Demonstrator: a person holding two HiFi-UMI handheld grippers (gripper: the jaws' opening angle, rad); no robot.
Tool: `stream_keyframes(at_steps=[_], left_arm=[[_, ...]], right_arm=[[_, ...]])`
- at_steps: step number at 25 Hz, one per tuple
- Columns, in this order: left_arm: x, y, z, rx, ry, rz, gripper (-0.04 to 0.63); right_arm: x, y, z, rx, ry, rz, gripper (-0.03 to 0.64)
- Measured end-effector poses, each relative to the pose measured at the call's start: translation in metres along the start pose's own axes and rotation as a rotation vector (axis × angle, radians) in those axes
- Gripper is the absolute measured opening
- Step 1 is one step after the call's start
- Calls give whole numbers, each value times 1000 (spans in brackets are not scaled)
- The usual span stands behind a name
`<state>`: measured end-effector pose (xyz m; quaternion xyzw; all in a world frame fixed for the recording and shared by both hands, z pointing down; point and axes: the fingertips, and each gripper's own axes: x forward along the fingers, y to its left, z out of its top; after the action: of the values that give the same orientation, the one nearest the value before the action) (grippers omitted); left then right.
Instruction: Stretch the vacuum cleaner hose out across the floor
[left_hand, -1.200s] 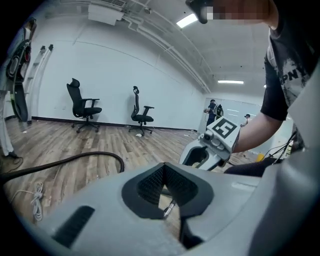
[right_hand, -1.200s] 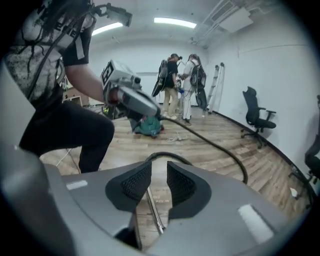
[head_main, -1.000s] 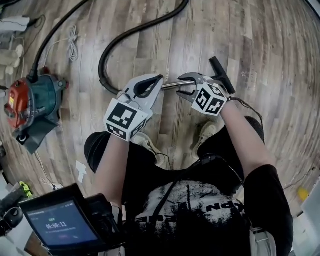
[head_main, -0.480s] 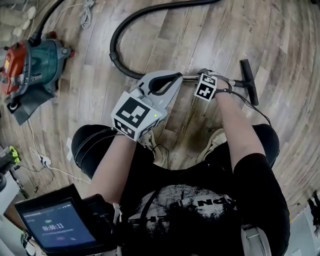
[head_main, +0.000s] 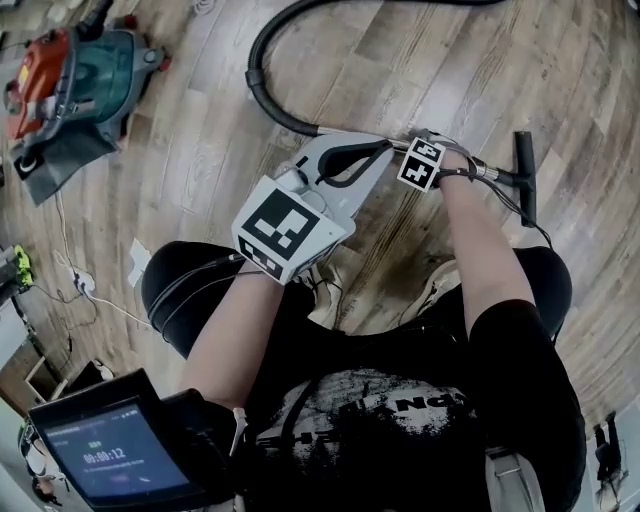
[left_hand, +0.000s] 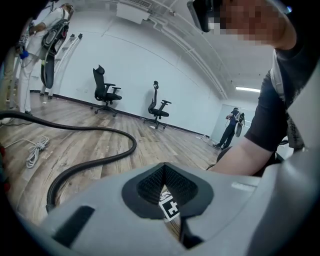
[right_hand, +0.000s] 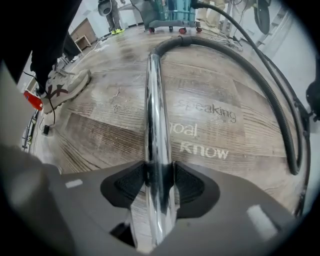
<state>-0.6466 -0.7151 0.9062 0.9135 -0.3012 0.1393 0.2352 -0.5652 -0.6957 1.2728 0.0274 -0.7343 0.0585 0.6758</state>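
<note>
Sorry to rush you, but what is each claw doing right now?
Left claw: closed, holding nothing.
Right claw: has just been closing, now gripping the chrome vacuum tube.

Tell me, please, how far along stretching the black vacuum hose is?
Done: nothing; the black ribbed hose curls in a loop on the wooden floor. In hand: the right gripper has just been closing its jaws on the shiny chrome tube; the left gripper is shut, empty. Left: pulling the hose straight.
</note>
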Motion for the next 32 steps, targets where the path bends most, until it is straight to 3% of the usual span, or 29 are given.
stream_keyframes(at_steps=[4, 9, 12, 20, 22, 23, 26, 29, 32], left_arm=[[-3, 4, -7, -23, 11, 14, 2], [-3, 17, -7, -112, -11, 35, 2], [0, 25, -25, -162, 34, 38, 2], [8, 56, -67, -368, 76, 72, 3], [12, 57, -81, -433, 111, 54, 19], [16, 54, -89, -465, 141, 31, 58], [29, 52, -121, -535, 265, 11, 98], [41, 57, -159, -686, 369, 35, 154], [54, 70, -185, -961, 273, 101, 210]], right_arm=[[-2, -1, -3, -3, 10, -5, 193], [-3, 1, -5, -18, 46, -24, 183], [-3, 3, -3, -31, 47, -13, 178], [-26, 0, 14, -32, 16, 17, 178], [-43, -5, 15, -40, 8, 12, 178], [-53, -8, 14, -42, 4, 6, 178], [-78, -16, 11, -46, -9, -7, 178], [-95, -20, 9, -38, -16, 0, 178], [-106, -16, 9, -21, -19, 19, 178]])
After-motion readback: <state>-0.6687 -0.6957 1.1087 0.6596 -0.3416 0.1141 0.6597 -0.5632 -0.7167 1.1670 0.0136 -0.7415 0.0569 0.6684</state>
